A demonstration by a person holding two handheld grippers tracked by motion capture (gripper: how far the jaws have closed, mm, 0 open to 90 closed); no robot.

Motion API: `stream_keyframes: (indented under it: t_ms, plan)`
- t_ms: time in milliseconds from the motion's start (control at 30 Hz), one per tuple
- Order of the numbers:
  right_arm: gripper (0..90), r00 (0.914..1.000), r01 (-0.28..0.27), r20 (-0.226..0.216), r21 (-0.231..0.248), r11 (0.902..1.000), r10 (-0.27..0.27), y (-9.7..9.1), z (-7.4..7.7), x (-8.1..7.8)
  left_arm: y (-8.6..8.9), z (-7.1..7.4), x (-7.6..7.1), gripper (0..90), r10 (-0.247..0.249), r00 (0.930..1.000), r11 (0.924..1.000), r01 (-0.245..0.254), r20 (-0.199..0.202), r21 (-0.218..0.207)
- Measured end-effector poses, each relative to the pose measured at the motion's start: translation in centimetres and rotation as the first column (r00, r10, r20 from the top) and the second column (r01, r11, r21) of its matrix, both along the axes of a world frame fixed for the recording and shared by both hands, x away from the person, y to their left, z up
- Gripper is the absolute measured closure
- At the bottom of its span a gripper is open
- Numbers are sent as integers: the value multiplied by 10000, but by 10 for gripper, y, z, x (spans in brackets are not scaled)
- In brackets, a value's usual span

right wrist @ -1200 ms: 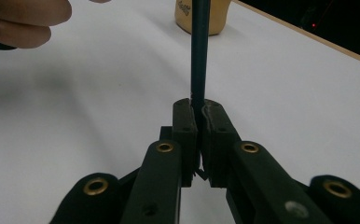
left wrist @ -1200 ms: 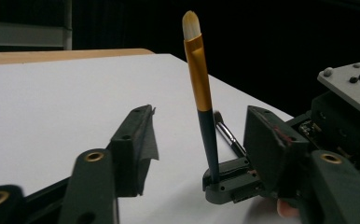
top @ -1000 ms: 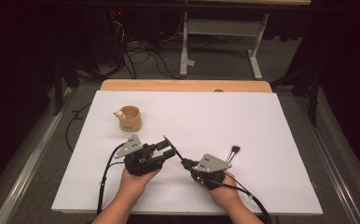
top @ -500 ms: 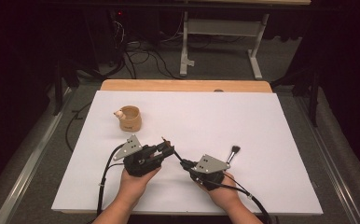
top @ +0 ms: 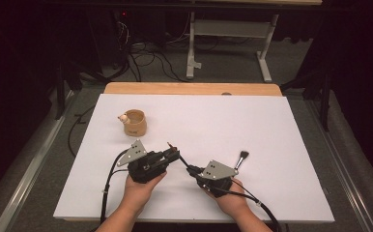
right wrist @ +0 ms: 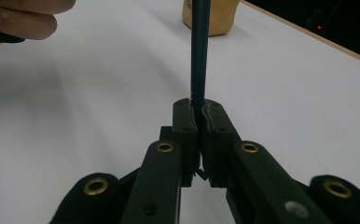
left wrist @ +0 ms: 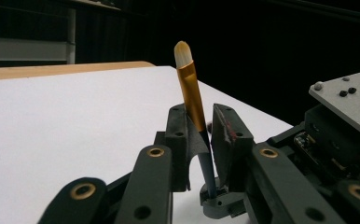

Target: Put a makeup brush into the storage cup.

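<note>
Hands, two, are noted at the near edge of the table (top: 271,135), the left hand (top: 138,186) and right hand (top: 228,193) each carrying a gripper with its cable trailing back off that edge. Right gripper (top: 190,169): the jaws are seen clamped narrow on the dark handle end of a brush (right wrist: 199,56), which stands straight out from between the pads in the right gripper view. Left gripper (top: 174,153): the jaws have just been closing and are now drawn in narrow around the same brush (left wrist: 191,88) farther along, about where the dark handle meets the gold ferrule; one pad is pressed against it and the other appears just to meet it. The brush is thus held off the surface between the two grippers, near the middle of the near edge, its pale bristle tip pointed toward the far left corner. It is judged light, thin and stiff in the handle, smooth enough to twist in a loose grip, and soft at the tip; hold is best taken on the handle or ferrule, and the bristles are best left untouched. A second brush (top: 241,159), black-bristled, is laid flat just right of the right gripper. A small wooden cup (top: 135,122) is set upright well beyond, toward the far left corner, with something pale at its rim that cannot be made out. A bare wooden strip (top: 189,88) is recorded along the far edge.
</note>
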State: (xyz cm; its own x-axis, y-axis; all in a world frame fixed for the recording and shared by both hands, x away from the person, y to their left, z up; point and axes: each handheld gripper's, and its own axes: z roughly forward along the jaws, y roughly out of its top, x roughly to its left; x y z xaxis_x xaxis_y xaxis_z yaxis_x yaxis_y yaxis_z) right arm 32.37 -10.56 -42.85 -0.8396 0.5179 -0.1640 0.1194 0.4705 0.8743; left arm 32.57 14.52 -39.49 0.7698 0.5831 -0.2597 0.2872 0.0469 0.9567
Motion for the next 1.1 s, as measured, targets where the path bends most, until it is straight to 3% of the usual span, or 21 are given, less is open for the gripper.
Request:
stream_keyframes:
  t_ms: [667,933,1100]
  plan:
    - [868,10000,-45,65,-114,9999,45,2,-3,1,-1,-1,-1,825,-545,9985,9980,545,8,-320]
    - [863,10000,-32,15,-59,10000,32,3,-3,1,-1,-1,-1,830,-590,9982,9979,592,71,-260]
    - [803,10000,-25,-71,-45,10000,25,2,-3,1,0,0,-1,831,-555,9984,9979,559,133,-314]
